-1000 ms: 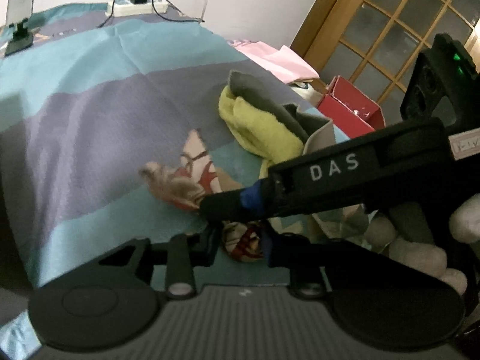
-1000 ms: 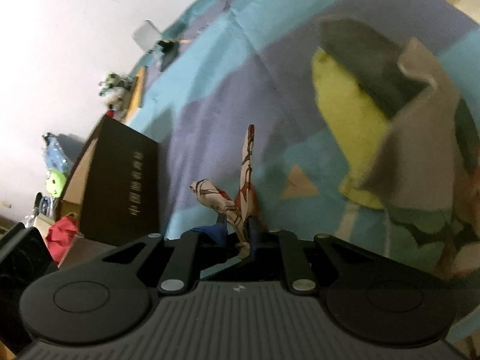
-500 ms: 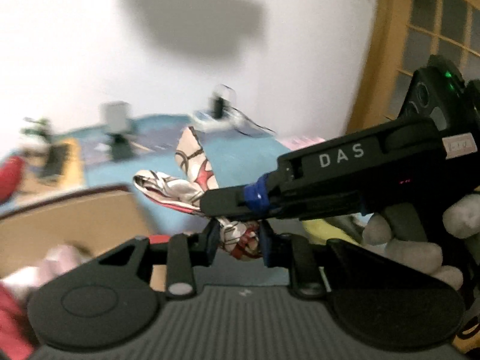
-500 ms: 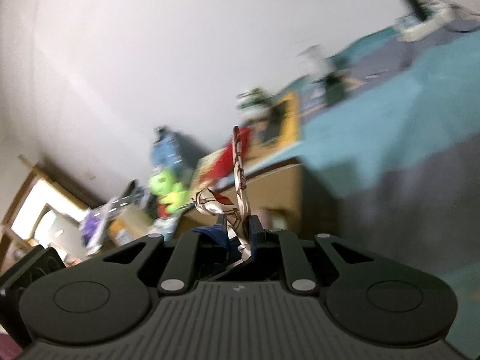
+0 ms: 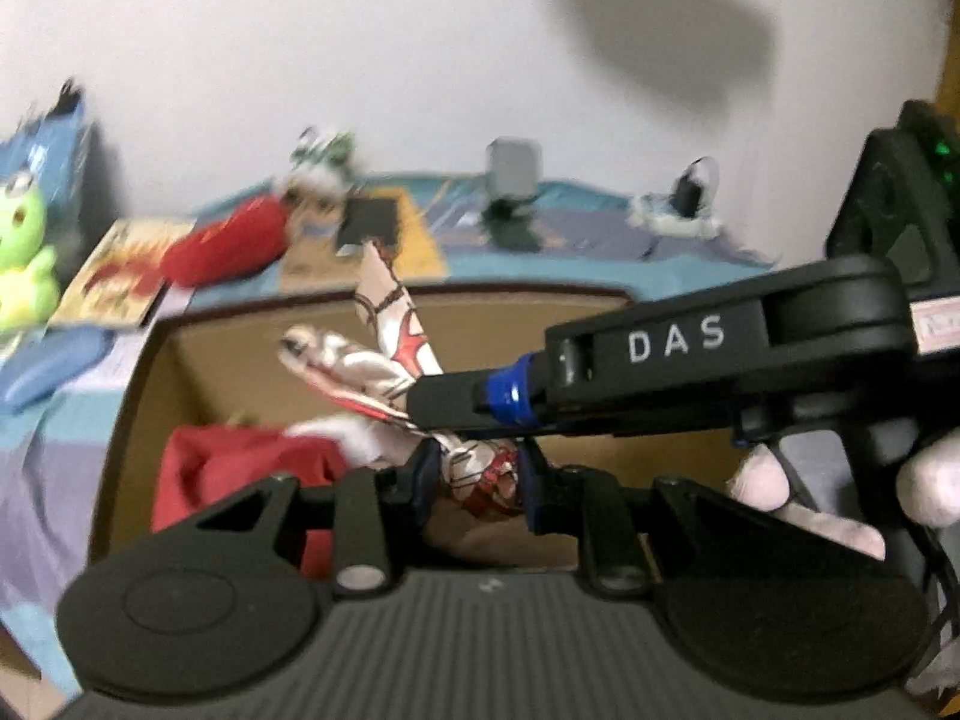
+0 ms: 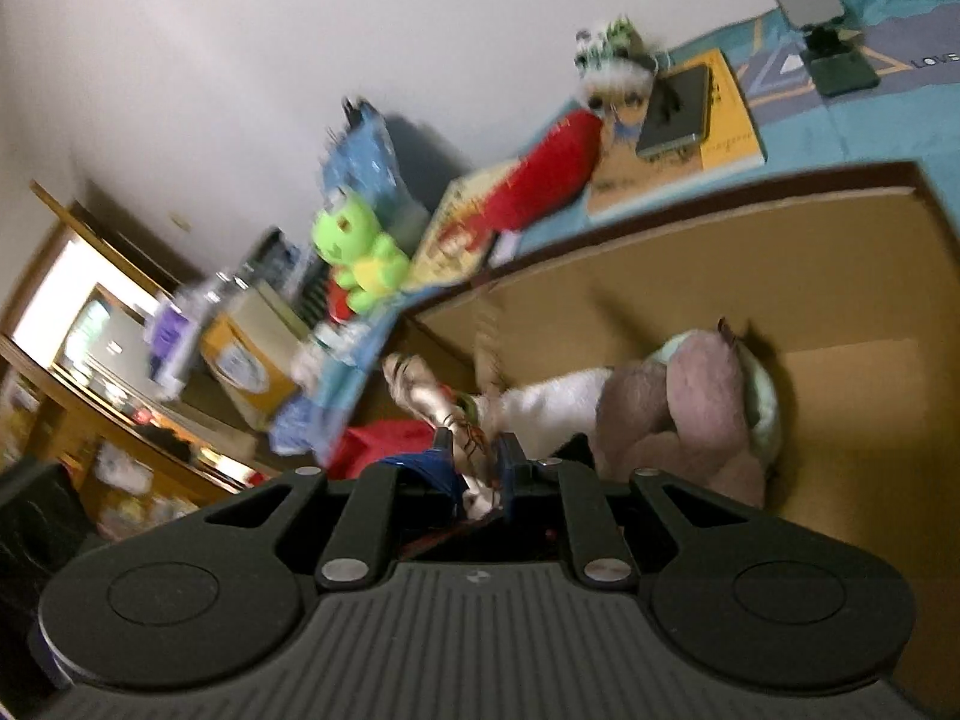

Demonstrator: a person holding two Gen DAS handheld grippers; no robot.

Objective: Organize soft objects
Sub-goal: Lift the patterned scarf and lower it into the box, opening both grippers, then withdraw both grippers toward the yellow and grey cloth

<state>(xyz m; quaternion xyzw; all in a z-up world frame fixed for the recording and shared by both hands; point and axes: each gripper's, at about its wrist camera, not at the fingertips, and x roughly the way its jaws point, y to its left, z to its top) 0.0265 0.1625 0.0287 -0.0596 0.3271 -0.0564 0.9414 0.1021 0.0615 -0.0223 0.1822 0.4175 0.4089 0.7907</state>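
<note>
My left gripper and right gripper both pinch the patterned scarf, held over the open cardboard box; left jaws opening, cloth bunched between them; right jaws clenched on it; scarf looks thin, light, slippery, floppy, so I judge a bunched fold the best hold; loose ends flare toward 11 o'clock; red cloth and pink plush lie inside the box.

Scarf carried from bed to box

Both grippers, left and right, now hold the scarf over the open cardboard box instead of the bedspread; the left jaws are opening around it.
</note>
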